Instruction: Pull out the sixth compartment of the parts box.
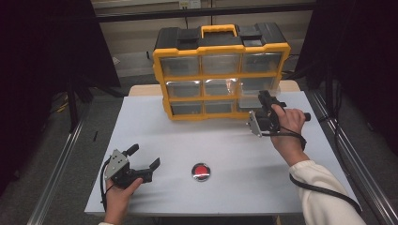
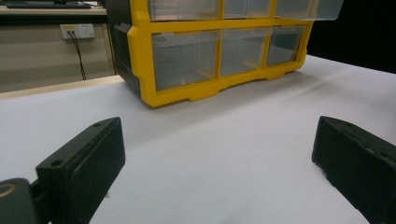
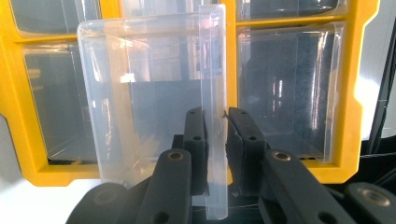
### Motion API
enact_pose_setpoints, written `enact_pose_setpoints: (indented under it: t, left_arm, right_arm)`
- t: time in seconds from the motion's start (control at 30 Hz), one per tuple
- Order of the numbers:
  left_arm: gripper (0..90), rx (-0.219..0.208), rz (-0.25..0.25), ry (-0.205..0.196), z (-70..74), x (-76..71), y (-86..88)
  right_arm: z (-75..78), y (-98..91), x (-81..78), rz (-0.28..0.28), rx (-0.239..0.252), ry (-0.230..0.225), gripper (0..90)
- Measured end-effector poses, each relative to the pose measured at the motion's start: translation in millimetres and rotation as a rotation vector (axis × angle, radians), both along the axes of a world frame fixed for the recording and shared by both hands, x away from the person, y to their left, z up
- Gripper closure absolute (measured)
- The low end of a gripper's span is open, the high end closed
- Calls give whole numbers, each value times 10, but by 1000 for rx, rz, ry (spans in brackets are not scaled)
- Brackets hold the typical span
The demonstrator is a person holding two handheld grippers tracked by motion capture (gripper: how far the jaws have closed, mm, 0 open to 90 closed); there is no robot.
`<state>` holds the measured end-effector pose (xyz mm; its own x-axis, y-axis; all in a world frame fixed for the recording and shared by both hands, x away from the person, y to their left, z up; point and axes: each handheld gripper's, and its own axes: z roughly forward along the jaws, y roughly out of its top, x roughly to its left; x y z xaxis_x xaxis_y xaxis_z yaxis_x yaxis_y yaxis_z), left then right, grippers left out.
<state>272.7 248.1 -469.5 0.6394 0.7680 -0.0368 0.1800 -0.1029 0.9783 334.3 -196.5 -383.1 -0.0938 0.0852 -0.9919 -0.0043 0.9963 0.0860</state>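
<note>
Where the right gripper meets the yellow organiser, its two black jaws are pinched narrowly on one thin wall of a clear plastic drawer, with the pads pressing that wall from both sides; the drawer is colourless and see-through, box-shaped with rounded corners, and nothing can be seen inside it; in the right gripper view it stands pulled forward of the cabinet's front, so that the yellow frame and the other drawers show through its walls.

From the high view, the right gripper sits at the cabinet's lower right corner, held by a hand whose white sleeve comes up from the bottom right, and the drawer juts out at that corner; the organiser is a yellow-framed cabinet with a black top and a yellow carry handle, standing at the far side of a white table; it holds three rows of three clear drawers, and all that can be made out look empty.

Near the table's front left, the left gripper rests low in the other hand, jaws spread wide with nothing between them; a round red button in a silver ring lies to its right, well apart from the cabinet.
</note>
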Motion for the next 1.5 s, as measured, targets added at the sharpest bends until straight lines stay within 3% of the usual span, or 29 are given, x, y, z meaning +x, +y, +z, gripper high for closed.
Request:
enact_pose_setpoints:
  t: [0.07,0.57,0.67,0.9,0.93,1.07,1.13,1.5]
  left_arm:
    - [26,-2,2,1,-1,-1,-3]
    - [26,0,8,3,-2,-3,-6]
    - [26,5,-1,2,-4,2,-3]
    - [26,9,-1,-3,-3,4,-4]
    - [26,12,1,-3,-3,4,-1]
    - [26,9,-2,-3,-3,3,-4]
    - [26,11,-1,-2,-2,2,0]
    - [26,-1,3,2,-3,-1,-5]
  right_arm:
    - [0,-5,4,11,-19,-9,796]
    - [-1,-5,-31,14,-20,-4,794]
    - [-9,-9,-53,10,3,6,793]
    - [4,-11,-78,20,-13,7,791]
    - [-12,-11,-87,15,8,8,791]
    - [-16,-12,-109,15,4,4,791]
    - [-2,-15,-116,19,-16,4,791]
    - [-15,-27,-157,20,5,4,790]
